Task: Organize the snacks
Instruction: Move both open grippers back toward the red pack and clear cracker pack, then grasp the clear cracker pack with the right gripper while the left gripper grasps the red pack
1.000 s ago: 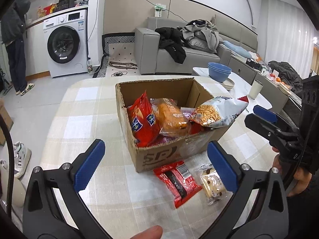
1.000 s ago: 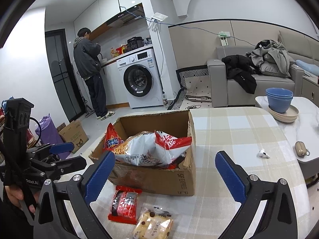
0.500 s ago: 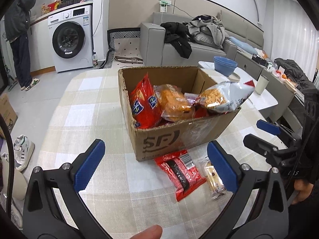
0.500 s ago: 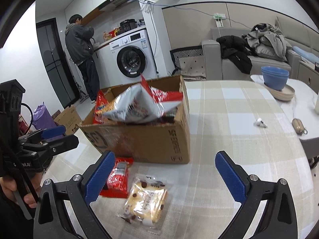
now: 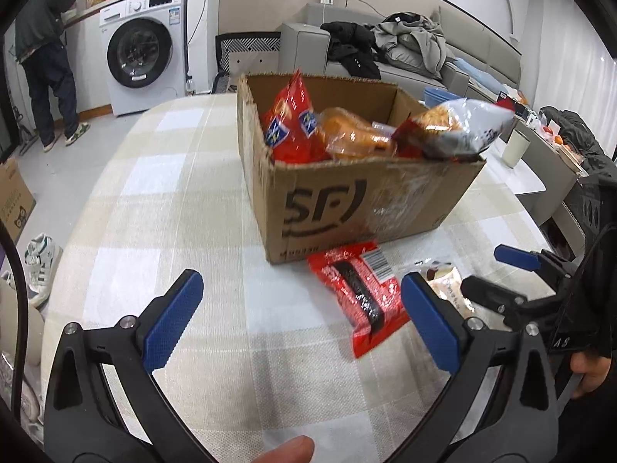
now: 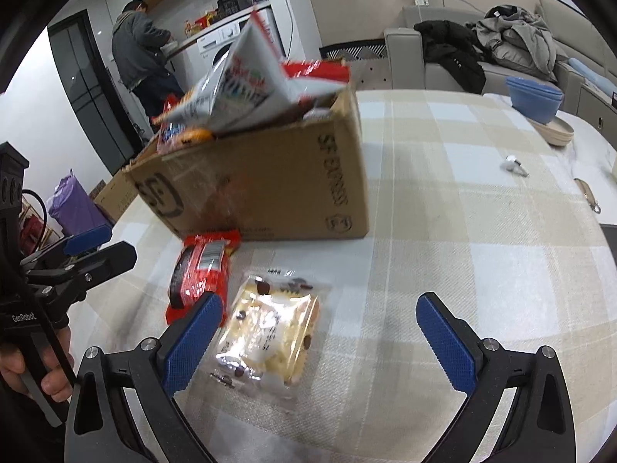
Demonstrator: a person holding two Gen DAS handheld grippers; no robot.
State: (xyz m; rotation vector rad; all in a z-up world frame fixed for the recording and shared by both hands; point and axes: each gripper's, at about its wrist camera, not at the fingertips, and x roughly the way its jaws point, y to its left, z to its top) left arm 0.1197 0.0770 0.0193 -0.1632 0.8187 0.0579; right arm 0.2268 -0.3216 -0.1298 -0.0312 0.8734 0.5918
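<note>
- The desk [image 5: 162, 200], covered in a beige-and-white checked cloth, carries everything.
- A cardboard box [image 5: 347, 200] stands on it, packed with snacks: a red bag [image 5: 293, 131] at the left, an orange-filled clear bag [image 5: 354, 135] in the middle, and a white chip bag [image 6: 239, 85] poking above the rim.
- A red packet [image 5: 356, 289] lies flat on the desk just in front of the box.
- A clear cookie packet [image 6: 270, 332] lies beside the red packet, nearly touching it.
- The left tool [image 5: 300, 320] hangs above the desk with jaws wide apart, holding nothing.
- The right tool [image 6: 316, 339] is spread apart too, its left pad over the cookie packet's edge.
</note>
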